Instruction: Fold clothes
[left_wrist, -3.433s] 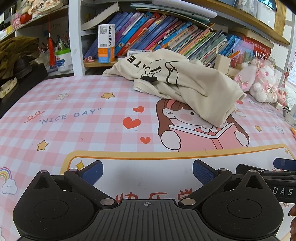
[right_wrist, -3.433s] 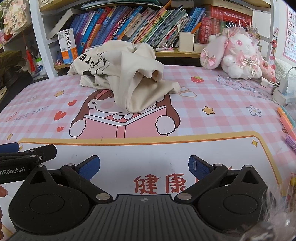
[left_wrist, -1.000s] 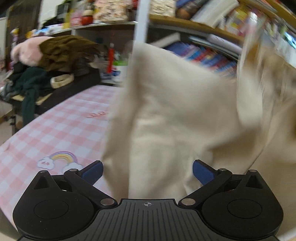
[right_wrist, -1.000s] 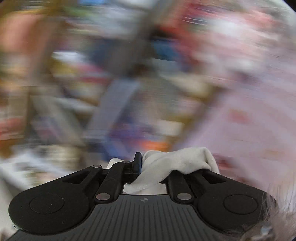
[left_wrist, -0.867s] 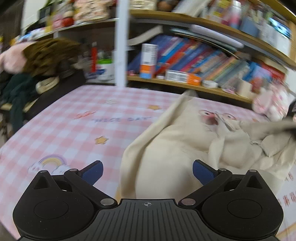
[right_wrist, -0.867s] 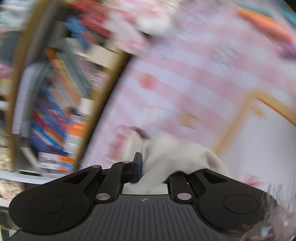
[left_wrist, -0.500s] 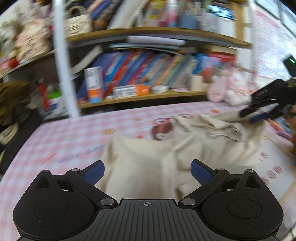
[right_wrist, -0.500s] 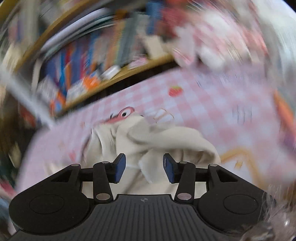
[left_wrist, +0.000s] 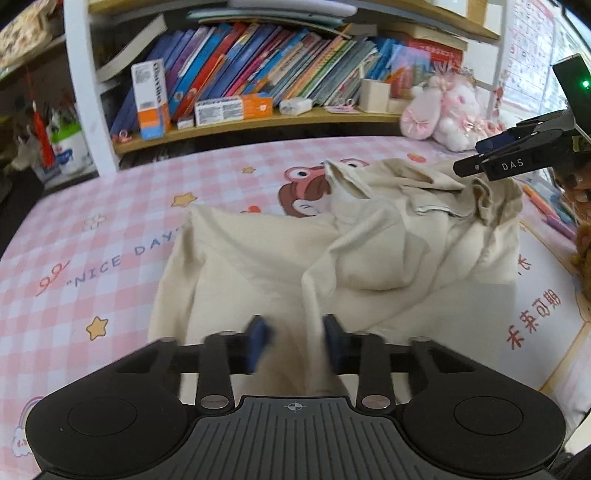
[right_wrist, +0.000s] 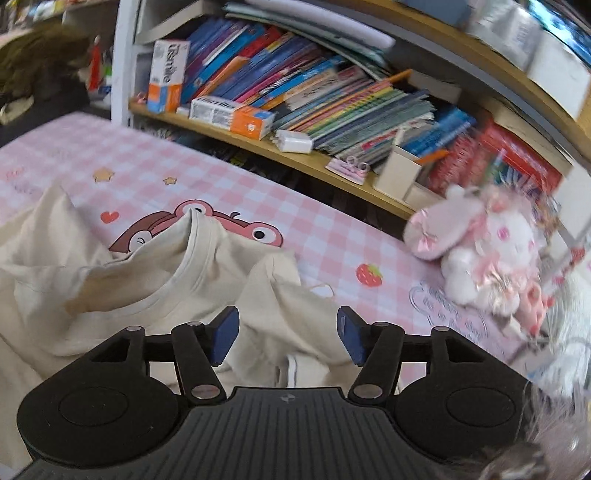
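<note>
A: Left tool (left_wrist: 294, 341)?
B: Fingers part-closed around a ridge of the cream shirt (left_wrist: 332, 258), blurred; can't tell if it's gripped.
A: Shirt?
B: Crumpled on the pink checked surface (left_wrist: 110, 229).
A: Right tool (right_wrist: 284, 339)?
B: Fingers apart, empty, above the shirt near its collar (right_wrist: 192, 266).

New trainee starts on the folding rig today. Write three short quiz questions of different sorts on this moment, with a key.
1. True or false: the right gripper is clamped on the cream shirt.
2. What lies between the left gripper's blue pads?
3. Which stands on the mat at the far right, by the shelf? A) a kettle B) a pink plush rabbit C) a lamp

Key
1. False: its jaws stand apart, with the shirt's fabric under them.
2. A raised fold of the cream shirt; the pads are blurred and not yet closed on it.
3. B
</note>
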